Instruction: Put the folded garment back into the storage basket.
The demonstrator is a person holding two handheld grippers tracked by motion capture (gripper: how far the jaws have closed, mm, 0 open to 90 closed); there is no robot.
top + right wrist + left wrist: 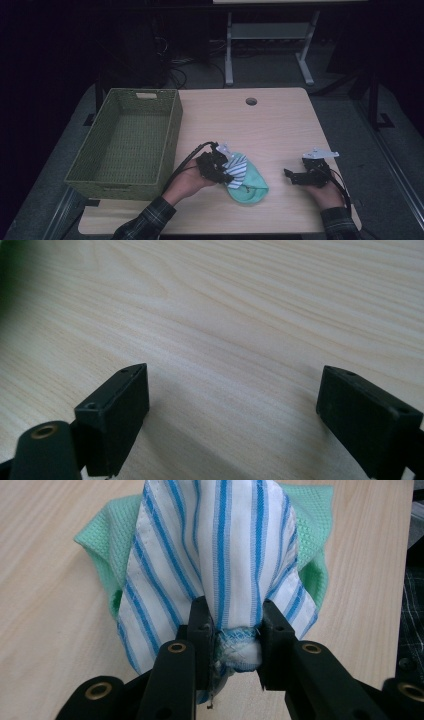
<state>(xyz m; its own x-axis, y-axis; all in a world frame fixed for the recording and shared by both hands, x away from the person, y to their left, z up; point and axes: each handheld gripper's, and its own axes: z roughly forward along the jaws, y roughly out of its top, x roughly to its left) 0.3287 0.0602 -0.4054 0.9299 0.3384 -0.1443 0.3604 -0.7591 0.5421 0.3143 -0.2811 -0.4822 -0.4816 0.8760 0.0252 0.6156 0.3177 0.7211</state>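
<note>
The left tongs (232,645) are clamped on a bunched hem of the blue-striped white cloth (220,555). The cloth runs straight ahead of the jaws, draped over the green cloth (250,184) on the table (280,120). The woven green basket (127,142) lies to the left, nearer this hand. The right tongs (232,410) stand wide open, holding nothing, well apart from both cloths.

Plaid sleeves (150,220); black grippers, the left gripper (223,172) trailing a black cable, brass-ringed jaw screws (177,647)
</note>
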